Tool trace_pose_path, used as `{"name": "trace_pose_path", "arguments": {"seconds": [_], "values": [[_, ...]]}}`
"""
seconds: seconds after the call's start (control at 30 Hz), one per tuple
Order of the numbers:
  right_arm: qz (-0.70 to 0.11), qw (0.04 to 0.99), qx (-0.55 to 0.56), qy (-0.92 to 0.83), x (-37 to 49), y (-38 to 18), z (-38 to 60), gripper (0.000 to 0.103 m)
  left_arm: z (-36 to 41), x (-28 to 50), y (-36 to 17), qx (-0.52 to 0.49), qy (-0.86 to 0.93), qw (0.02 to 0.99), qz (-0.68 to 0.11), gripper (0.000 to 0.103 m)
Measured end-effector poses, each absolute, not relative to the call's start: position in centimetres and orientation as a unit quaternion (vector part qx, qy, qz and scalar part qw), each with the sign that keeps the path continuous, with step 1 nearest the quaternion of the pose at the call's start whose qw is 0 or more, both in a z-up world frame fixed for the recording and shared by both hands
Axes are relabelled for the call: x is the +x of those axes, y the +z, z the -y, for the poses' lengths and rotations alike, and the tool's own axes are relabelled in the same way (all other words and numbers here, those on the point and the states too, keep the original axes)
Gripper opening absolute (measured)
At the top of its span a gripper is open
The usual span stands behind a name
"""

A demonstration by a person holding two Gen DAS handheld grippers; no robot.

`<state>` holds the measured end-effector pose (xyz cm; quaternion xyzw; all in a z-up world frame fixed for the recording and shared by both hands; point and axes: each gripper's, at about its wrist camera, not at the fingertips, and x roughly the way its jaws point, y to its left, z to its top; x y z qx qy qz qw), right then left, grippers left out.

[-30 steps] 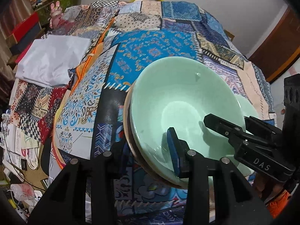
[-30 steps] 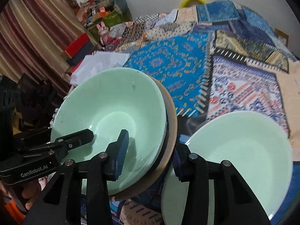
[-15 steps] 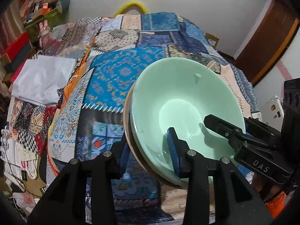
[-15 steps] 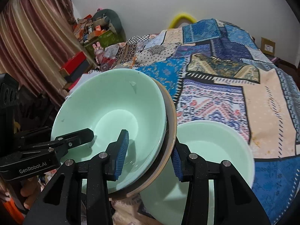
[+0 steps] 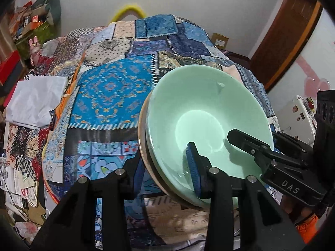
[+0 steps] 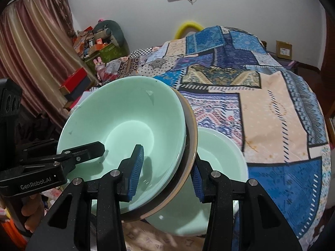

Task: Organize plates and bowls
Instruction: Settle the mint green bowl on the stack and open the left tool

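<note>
While the green bowl (image 5: pixel 201 113) sits nested in a brown-rimmed dish (image 6: pixel 191 146) and the pair hangs tilted in the air above the quilted bed (image 5: pixel 113 96), both claws share the load, so the job is to carry it level and in step. The left claw (image 5: pixel 167 167) is clamped over the near-left rim, one blue pad inside the bowl and the other under the dish. The right claw (image 6: pixel 167 173) grips the opposite rim the same way, narrow and holding both pieces together.

A second green bowl (image 6: pixel 222 156) lies on the bed just below and beside the carried stack; I judge it the likely place to set down.

To do this well, keep both hands moving at the same pace so neither rim twists out of its pads. Flatten the tilt before lowering, since the inner bowl could slide on the dish. Lower gently; the bedding is soft and uneven.
</note>
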<state>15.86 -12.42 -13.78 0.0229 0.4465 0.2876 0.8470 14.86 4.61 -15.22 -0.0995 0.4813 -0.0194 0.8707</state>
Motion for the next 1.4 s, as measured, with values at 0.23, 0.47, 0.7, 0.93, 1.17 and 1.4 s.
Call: {"name": "trace_pose_path", "arguments": {"seconds": [0.23, 0.47, 0.7, 0.93, 1.17, 1.4], "values": [[-0.453, 0.849, 0.032, 0.27, 15.8, -14.2, 14.5, 0.039, -2.2, 15.5, -15.9, -0.087, -0.039, 0.865, -0.493, 0.038], [-0.466, 0.845, 0.046, 0.258, 15.9, -15.2, 15.9, 0.039, -0.7, 16.4, -16.9, -0.076, -0.05, 0.859, -0.503, 0.038], [-0.482, 0.838, 0.053, 0.251, 16.2, -16.7, 16.3, 0.039, -0.2, 17.5, -18.7, -0.076, -0.053, 0.847, -0.523, 0.038], [-0.502, 0.826, 0.058, 0.248, 16.8, -18.4, 16.3, 0.039, -0.4, 18.4, -20.7, -0.078, -0.051, 0.836, -0.542, 0.038], [-0.506, 0.826, 0.05, 0.244, 16.7, -19.5, 16.2, 0.039, -0.5, 18.9, -22.3, -0.081, -0.056, 0.827, -0.554, 0.038], [-0.491, 0.837, 0.038, 0.238, 16.5, -19.0, 16.8, 0.039, -1.0, 18.7, -22.1, -0.094, -0.054, 0.831, -0.546, 0.038]]}}
